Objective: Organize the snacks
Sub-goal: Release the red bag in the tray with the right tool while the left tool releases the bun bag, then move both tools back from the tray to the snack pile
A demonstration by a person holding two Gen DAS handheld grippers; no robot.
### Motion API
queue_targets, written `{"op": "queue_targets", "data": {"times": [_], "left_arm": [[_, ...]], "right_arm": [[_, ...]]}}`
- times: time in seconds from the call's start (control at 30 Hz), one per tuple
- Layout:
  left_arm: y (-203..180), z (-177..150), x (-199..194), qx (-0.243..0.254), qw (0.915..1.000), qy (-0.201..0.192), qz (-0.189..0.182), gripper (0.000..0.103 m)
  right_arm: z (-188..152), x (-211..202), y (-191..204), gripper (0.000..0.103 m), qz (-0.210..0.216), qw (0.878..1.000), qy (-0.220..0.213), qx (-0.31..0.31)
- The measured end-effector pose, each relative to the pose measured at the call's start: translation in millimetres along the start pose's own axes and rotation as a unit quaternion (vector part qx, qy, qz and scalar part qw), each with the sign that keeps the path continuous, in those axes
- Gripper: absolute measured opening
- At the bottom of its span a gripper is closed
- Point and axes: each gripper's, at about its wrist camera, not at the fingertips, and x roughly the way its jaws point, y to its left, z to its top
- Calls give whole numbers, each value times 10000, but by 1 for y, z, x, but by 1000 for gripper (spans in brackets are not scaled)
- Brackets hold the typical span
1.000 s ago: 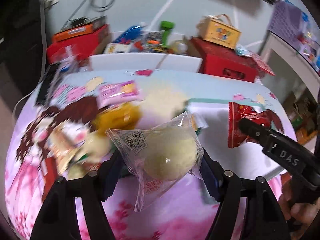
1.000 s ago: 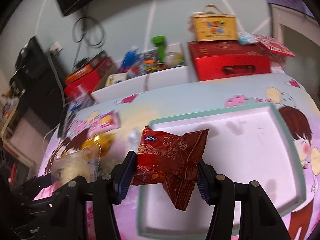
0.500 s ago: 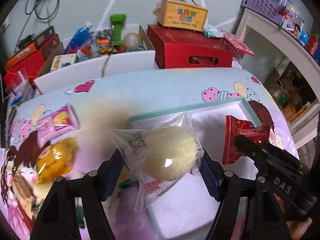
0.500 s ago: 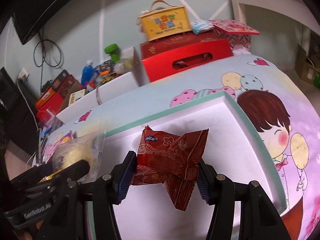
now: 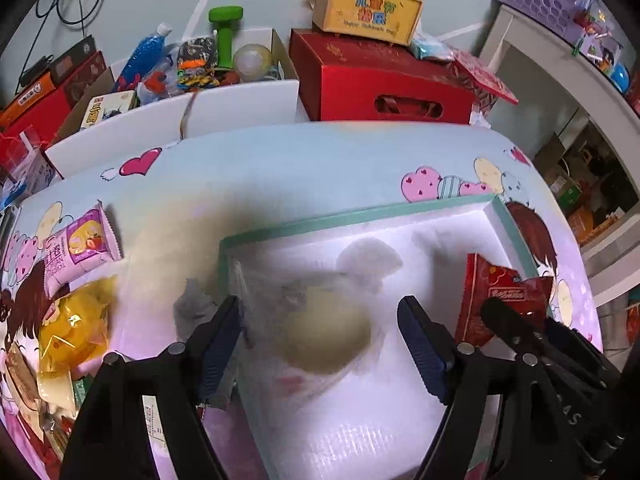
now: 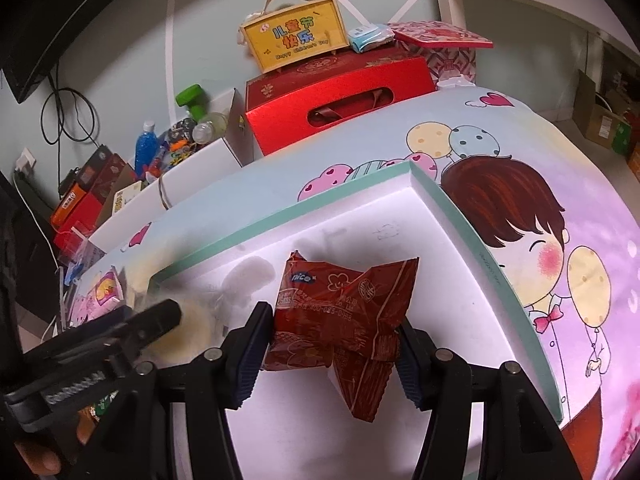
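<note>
A pale round bun in a clear wrapper (image 5: pixel 324 332) is blurred between the widening jaws of my left gripper (image 5: pixel 320 312), just above the white tray with a teal rim (image 5: pixel 360 212). The jaws are opening and the blue pads stand off the wrapper. My right gripper (image 6: pixel 334 320) is shut on a red snack packet (image 6: pixel 344 300) over the same tray (image 6: pixel 460 220). The red packet (image 5: pixel 492 288) also shows at the right of the left wrist view. The left gripper (image 6: pixel 160 316) and the bun (image 6: pixel 188 336) sit at the lower left of the right wrist view.
On the cartoon tablecloth left of the tray lie a pink packet (image 5: pixel 78 248) and a yellow packet (image 5: pixel 76 328). Behind the table stand a red box (image 5: pixel 380 80) with a yellow gift box (image 5: pixel 368 4) on top, and a white box of odds and ends (image 5: pixel 180 112).
Both grippers have moved right and lower over the tray. The left jaws have widened and the bun, gripped firmly before, has slipped down between them. The red packet stays gripped.
</note>
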Motion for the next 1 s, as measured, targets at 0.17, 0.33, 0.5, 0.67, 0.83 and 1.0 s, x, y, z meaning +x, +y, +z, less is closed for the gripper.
{"op": "queue_targets", "data": {"times": [0.17,0.33,0.5,0.67,0.83,1.0], "left_arm": [[1,0,-15,-74,9998,-137,-75,88],[11,-2,-30,-239,9992,-295,112,92],[30,-7,-43,-527,9961,-534,458,96],[49,-16,-48,-654,9915,-673,898,96],[69,-31,-56,-950,9878,-743,985,97],[91,-50,-70,-1106,9817,-833,1305,101]], "right_arm": [[1,0,0,71,-90,10000,28,-11],[1,-1,-1,75,-147,9999,33,2],[0,-1,4,103,-186,9997,2,-138],[-1,-1,8,103,-182,9995,-34,-237],[0,-6,14,103,-250,9991,-175,-294],[-2,-13,22,103,115,9994,-251,-216]]}}
